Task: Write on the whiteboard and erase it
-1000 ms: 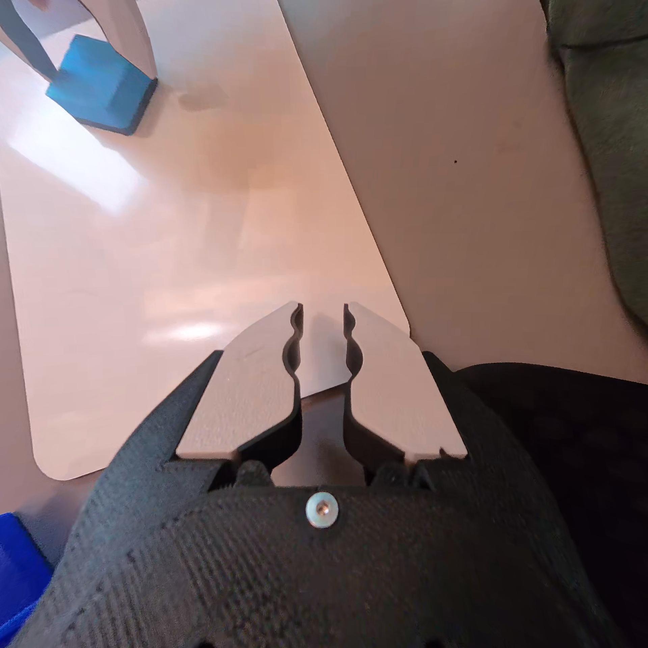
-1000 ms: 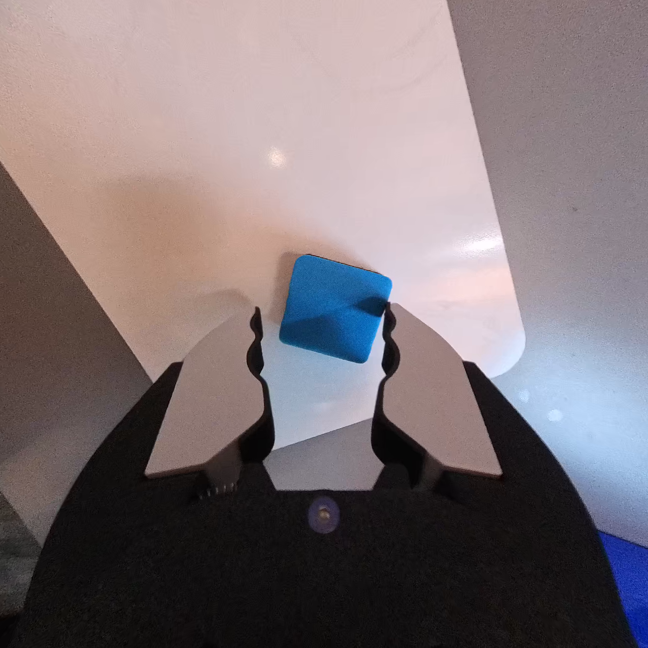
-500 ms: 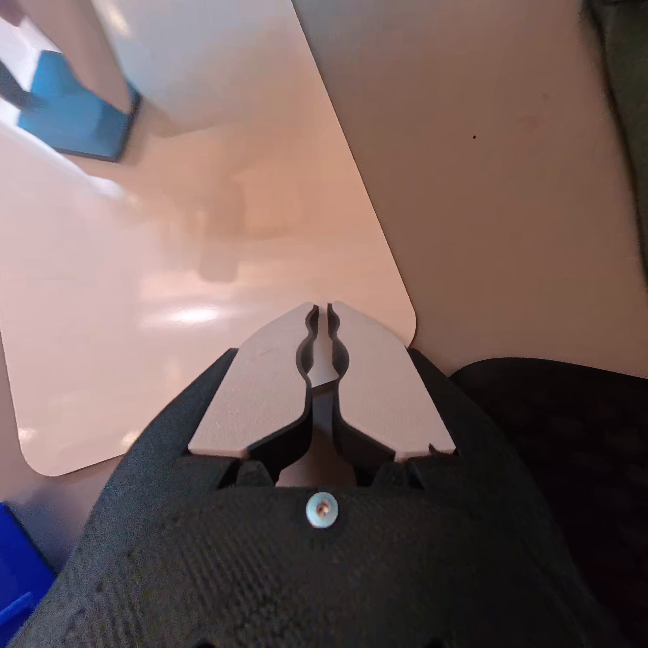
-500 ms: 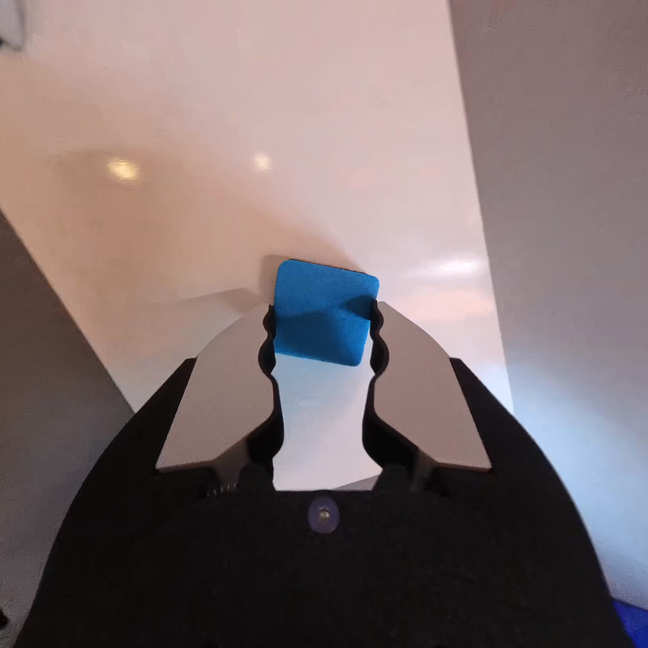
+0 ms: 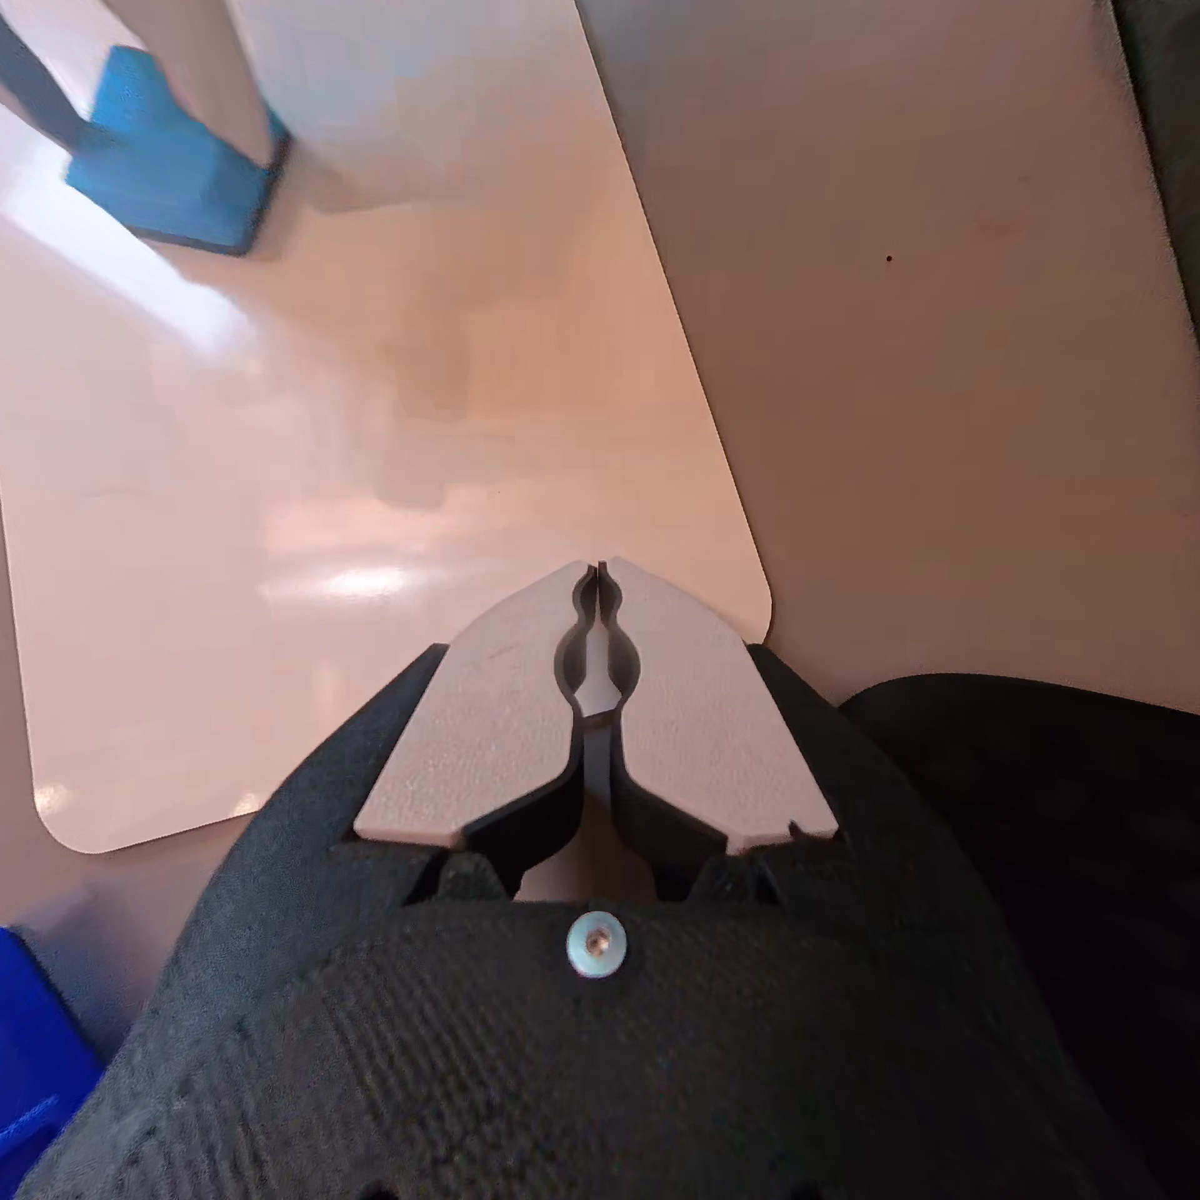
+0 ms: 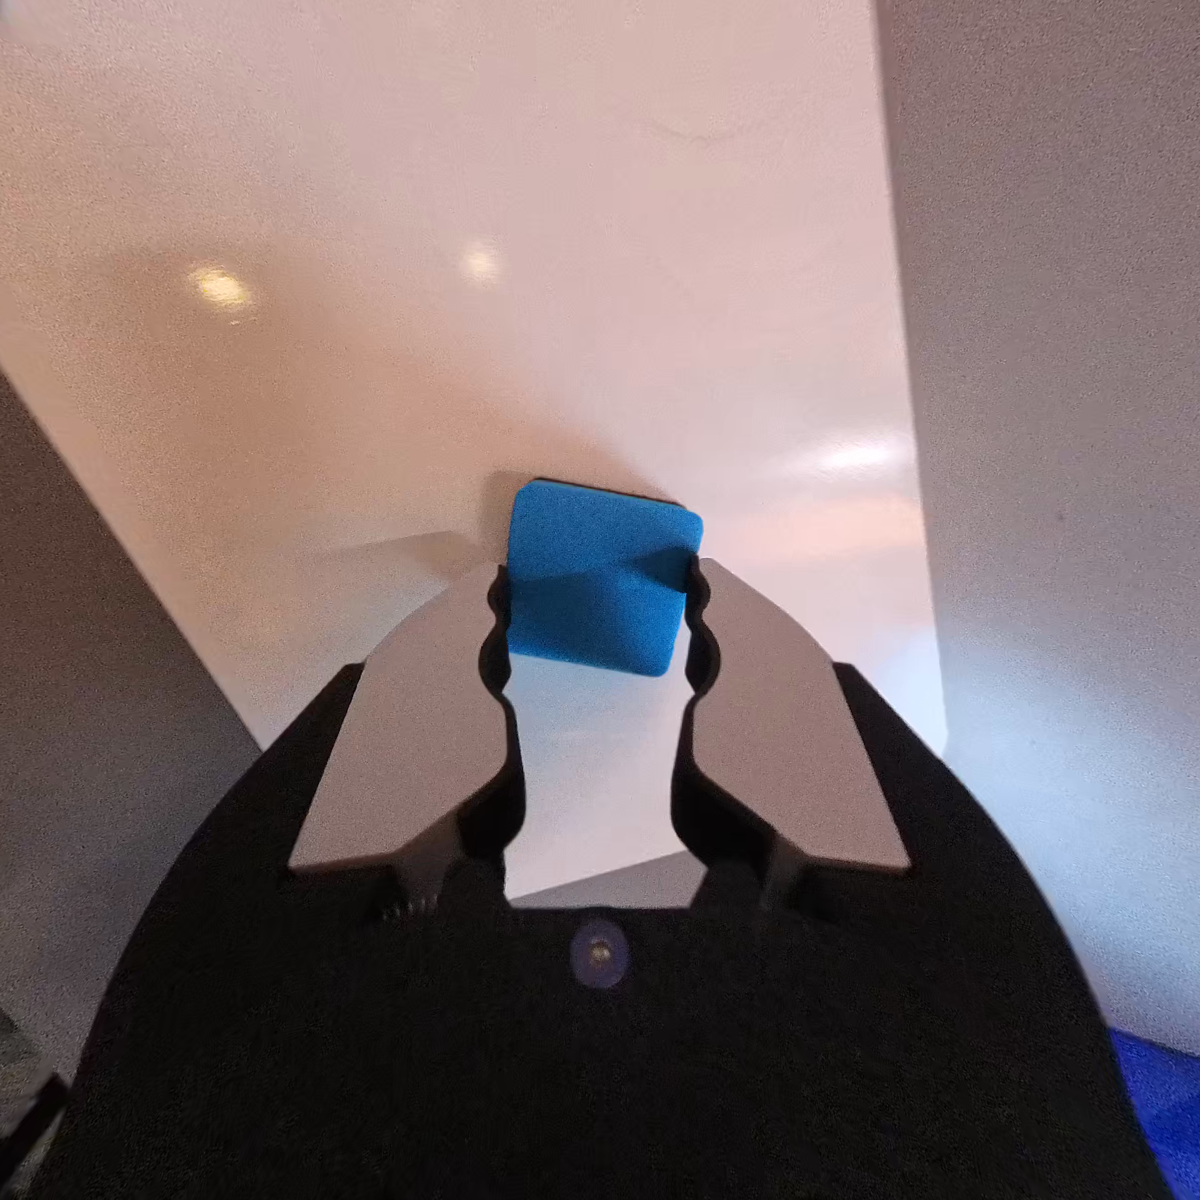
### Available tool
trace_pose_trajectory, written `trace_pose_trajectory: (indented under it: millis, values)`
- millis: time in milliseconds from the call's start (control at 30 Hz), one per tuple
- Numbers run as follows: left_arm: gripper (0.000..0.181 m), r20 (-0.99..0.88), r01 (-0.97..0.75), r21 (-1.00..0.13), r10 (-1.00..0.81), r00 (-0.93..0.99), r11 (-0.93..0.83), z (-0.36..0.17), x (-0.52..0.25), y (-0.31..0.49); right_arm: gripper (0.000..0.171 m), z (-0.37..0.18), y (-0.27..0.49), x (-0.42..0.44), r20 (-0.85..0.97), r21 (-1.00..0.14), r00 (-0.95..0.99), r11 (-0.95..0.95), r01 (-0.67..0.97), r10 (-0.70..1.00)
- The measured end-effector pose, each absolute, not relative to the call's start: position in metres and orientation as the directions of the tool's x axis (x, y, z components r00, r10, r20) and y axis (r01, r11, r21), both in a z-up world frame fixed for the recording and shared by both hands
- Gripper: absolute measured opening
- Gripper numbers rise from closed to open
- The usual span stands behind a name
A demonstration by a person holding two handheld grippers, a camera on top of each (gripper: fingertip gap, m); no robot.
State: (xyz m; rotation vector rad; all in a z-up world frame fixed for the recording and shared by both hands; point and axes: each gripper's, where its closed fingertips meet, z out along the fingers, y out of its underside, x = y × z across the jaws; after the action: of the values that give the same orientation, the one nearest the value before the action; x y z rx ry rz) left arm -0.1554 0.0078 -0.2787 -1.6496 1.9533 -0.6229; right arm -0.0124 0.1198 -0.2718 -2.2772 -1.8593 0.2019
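Observation:
The white whiteboard [image 5: 325, 402] lies flat on the table and also shows in the right wrist view [image 6: 454, 260]. My left gripper [image 5: 598, 568] is shut with its tips touching and nothing between them, above the board's near right corner. My right gripper [image 6: 597, 575] is shut on the blue eraser [image 6: 600, 552], with both pads pressed on its sides and its dark underside against the board. In the left wrist view the eraser [image 5: 169, 175] sits at the top left, between the right gripper's fingers [image 5: 227, 84].
The grey table [image 5: 909, 389] extends to the right of the board. A bright blue object [image 5: 26, 1065] sits at the bottom left and also shows in the right wrist view [image 6: 1162, 1117]. A black object [image 5: 1039, 812] lies to the right and dark green fabric [image 5: 1169, 130] at the top right. There is about 20 cm between the tips of the two grippers.
My left jaws closed from a narrow gap until the tips met on air. My right jaws closed onto the eraser, which turned square to the fingers and shifted on the board.

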Motion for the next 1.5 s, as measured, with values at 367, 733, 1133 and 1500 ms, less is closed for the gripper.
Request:
trace_pose_trajectory:
  millis: [367, 733, 1133, 1500]
  values:
    - [0.000, -0.080, -0.753, -0.643, -0.990, -0.116, 0.140, -0.279, -0.153, 0.011, 0.053, -0.272, 0.082, 0.001, 0.025, -0.233, 0.159, -0.149, 0.961, 0.987]
    - [0.011, -0.092, -0.489, -0.870, -0.995, 0.032, 0.065, -0.226, -0.121, 0.037, 0.053, -0.180, 0.155, 0.010, -0.040, -0.864, 0.473, -0.268, 0.426, 0.880]
    - [0.017, 0.186, -0.041, -0.980, -0.967, 0.174, -0.196, -0.131, -0.047, 0.071, 0.053, -0.161, 0.153, 0.023, 0.178, -0.958, 0.535, 0.022, 0.285, 0.826]
    - [0.031, 0.274, 0.016, -0.961, -0.937, 0.216, -0.277, -0.172, -0.025, 0.084, 0.053, -0.178, 0.115, -0.010, 0.382, -0.876, 0.362, 0.208, 0.436, 0.850]
